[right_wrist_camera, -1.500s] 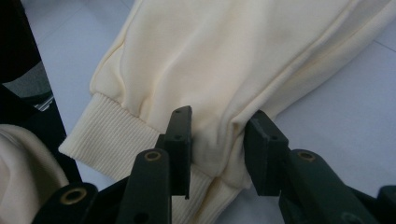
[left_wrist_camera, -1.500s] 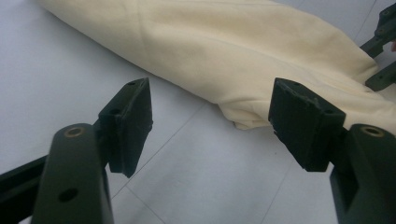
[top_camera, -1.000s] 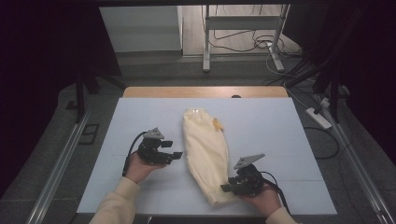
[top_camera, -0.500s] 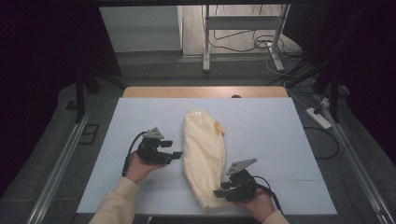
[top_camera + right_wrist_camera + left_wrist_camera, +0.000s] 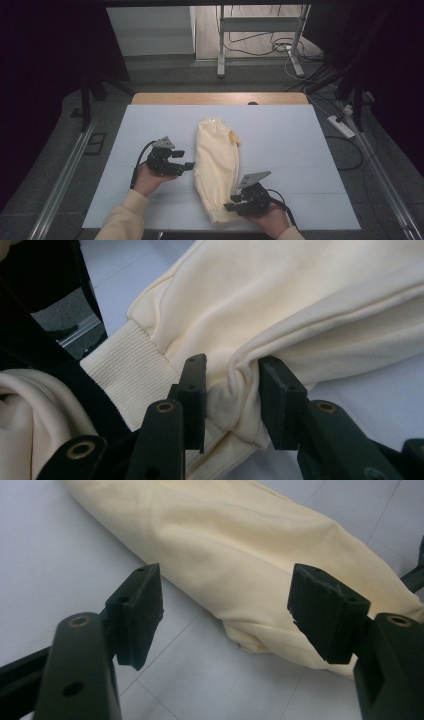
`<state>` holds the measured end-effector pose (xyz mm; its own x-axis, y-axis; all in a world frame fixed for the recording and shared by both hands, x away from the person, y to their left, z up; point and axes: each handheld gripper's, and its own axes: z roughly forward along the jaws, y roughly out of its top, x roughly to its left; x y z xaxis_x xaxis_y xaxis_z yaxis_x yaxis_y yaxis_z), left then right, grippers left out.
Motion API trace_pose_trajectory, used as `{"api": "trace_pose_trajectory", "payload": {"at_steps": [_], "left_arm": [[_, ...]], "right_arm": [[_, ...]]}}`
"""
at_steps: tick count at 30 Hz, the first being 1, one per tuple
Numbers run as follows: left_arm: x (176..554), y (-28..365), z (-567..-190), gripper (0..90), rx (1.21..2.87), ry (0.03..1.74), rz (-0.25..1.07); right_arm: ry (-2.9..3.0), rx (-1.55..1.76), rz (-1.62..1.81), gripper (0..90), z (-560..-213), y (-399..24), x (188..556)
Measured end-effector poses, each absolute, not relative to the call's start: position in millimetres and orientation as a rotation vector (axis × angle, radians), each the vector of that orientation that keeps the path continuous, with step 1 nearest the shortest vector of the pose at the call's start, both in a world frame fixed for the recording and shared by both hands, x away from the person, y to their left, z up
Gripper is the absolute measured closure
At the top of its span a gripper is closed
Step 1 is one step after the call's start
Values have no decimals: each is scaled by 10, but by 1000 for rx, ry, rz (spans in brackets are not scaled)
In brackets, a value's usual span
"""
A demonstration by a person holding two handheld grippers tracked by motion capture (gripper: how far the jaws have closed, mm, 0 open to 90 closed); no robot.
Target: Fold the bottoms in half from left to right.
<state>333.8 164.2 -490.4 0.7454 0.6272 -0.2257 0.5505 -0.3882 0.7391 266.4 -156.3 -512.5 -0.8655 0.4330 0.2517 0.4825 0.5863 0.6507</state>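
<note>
— Where did the garment lie?

— The cream sweatshirt [image 5: 216, 167] lay folded into a long bundle down the middle of the white counter [image 5: 310, 150], running from about 12 o'clock toward 6 o'clock in the high view, its near end close to the counter's front edge.

— And your right gripper?

— My right gripper [image 5: 234, 205] sat at the bundle's near end, at roughly 5 o'clock from its centre. In the right gripper view its fingers [image 5: 194, 390] were clamped on a bunched fold of the cream fabric, right beside the ribbed hem band [image 5: 131, 371], which stretched off toward 9 o'clock of the pinch. The cloth bulged between the two pads and hung over the counter beneath.

— Your left gripper?

— My left gripper [image 5: 191, 164] was at 9 o'clock of the bundle, about halfway along it, pointing at the fabric's left edge. Its fingers [image 5: 137, 612] stood wide apart with nothing between them. In the left gripper view the sweatshirt lay ahead of them, from 11 o'clock across to 3 o'clock; its rumpled end seemed to reach behind the right-hand finger, but whether that finger touched the cloth I could not tell.

— Were the two grippers close?

— No, apart, one on each side of the bundle.
</note>
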Motion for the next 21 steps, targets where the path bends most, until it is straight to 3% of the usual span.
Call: {"api": "trace_pose_trajectory", "payload": {"at_steps": [6,12,21], "left_arm": [[3342,1664,-4908,307,2073,888,107],[3324,1667,-4899,306,2072,881,109],[3294,1677,-4888,305,2071,879,117]], "right_arm": [[-2741,-767,-1164,622,-5128,-1572,2681],[-2769,-782,-1185,413,-5067,-1655,2719],[-2751,-932,-1335,332,-4919,-1959,2863]]}}
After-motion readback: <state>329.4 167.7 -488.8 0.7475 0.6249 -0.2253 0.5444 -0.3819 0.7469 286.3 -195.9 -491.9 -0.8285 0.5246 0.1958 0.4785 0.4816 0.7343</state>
